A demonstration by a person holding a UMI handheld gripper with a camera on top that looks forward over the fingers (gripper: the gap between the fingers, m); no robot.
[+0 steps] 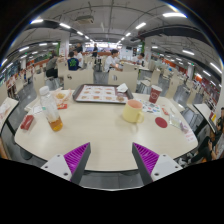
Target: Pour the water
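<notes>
Gripper [111, 160] hovering released, 2 fingers spread, nothing between them, over round table [100, 135]. Bottle [50, 110] standing far left; yellow cup [132, 112] sitting far right, beyond the fingers.

Baking tray [100, 94] at table's [100, 135] far edge, red lid [161, 122] nr.

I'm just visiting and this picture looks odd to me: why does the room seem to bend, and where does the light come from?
Gripper view: a wide-angle lens bows the table edge and the ceiling lights into curves; those strips light the room evenly, shadows soft; the open tool appears large, the bottle and cup small beyond it.
</notes>
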